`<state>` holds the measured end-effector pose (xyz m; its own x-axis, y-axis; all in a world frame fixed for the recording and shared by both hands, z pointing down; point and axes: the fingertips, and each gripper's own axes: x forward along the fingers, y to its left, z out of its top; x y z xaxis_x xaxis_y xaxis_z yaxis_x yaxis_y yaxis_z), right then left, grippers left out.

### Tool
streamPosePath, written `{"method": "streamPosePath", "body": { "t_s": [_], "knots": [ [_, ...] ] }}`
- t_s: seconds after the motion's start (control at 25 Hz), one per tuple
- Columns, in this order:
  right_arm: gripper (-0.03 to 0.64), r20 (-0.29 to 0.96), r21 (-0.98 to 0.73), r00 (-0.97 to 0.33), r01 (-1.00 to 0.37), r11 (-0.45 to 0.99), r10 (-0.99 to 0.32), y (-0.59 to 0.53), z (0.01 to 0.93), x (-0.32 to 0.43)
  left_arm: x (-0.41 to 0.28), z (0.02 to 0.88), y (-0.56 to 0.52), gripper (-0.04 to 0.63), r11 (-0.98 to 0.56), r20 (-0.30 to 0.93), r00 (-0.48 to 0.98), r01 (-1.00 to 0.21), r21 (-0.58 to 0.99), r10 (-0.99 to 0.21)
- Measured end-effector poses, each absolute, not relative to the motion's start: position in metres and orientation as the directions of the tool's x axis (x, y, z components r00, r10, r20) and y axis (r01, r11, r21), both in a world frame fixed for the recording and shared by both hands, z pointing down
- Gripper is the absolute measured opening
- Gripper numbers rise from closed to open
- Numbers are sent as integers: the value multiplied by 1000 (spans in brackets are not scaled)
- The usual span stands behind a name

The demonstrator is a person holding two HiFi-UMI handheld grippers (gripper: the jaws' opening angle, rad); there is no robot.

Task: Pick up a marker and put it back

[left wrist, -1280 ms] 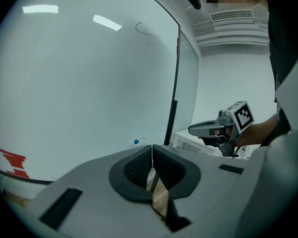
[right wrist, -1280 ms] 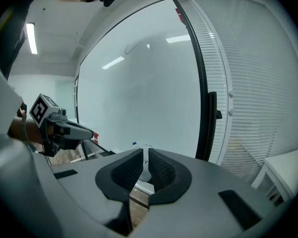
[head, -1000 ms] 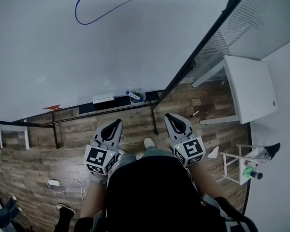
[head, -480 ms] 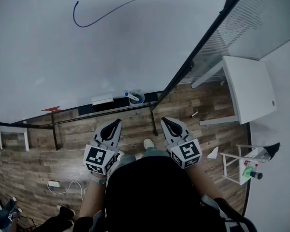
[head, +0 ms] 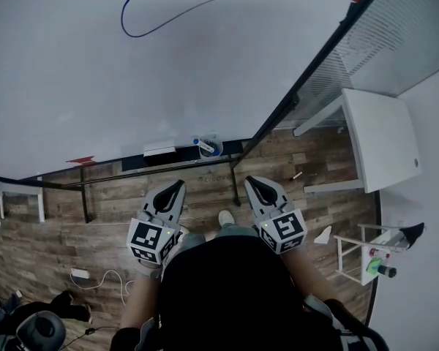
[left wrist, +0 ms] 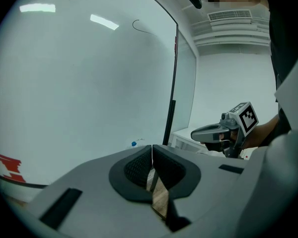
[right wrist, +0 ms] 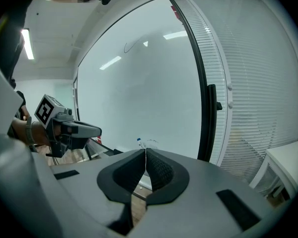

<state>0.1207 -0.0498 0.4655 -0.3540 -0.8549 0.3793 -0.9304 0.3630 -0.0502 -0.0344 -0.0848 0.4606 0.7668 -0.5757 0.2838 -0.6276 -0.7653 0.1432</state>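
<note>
A marker with a blue cap (head: 203, 145) stands in a small cup (head: 212, 150) on the whiteboard's tray (head: 183, 156). The marker (left wrist: 134, 144) shows as a blue dot low on the board in the left gripper view, and as the same blue-tipped marker (right wrist: 138, 141) just above the jaws in the right gripper view. My left gripper (head: 179, 186) and right gripper (head: 249, 180) hang side by side over the wooden floor, short of the tray. Both point toward the board. The left gripper (left wrist: 152, 148) is shut and empty. The right gripper (right wrist: 145, 151) is shut, nothing in it.
A curved blue line (head: 172, 14) is drawn high on the whiteboard (head: 95, 86). A white eraser (head: 159, 151) lies on the tray. A black frame post (head: 307, 75) and window blinds stand to the right, with a white table (head: 384, 141) and a small rack (head: 366, 251) beyond. A cable (head: 91, 276) lies on the floor.
The right gripper has shifted slightly left toward the left one. The left gripper has stayed put. A dark shape has come into the bottom left corner of the head view.
</note>
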Motion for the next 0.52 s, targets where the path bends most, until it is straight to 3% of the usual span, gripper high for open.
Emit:
{"method": "streamPosePath", "body": {
  "t_s": [0.52],
  "knots": [
    [31, 383, -50, -370, -923, 381, -846, -48, 468, 123, -32, 463, -74, 23, -774, 285, 768, -622, 121, -573]
  ]
}}
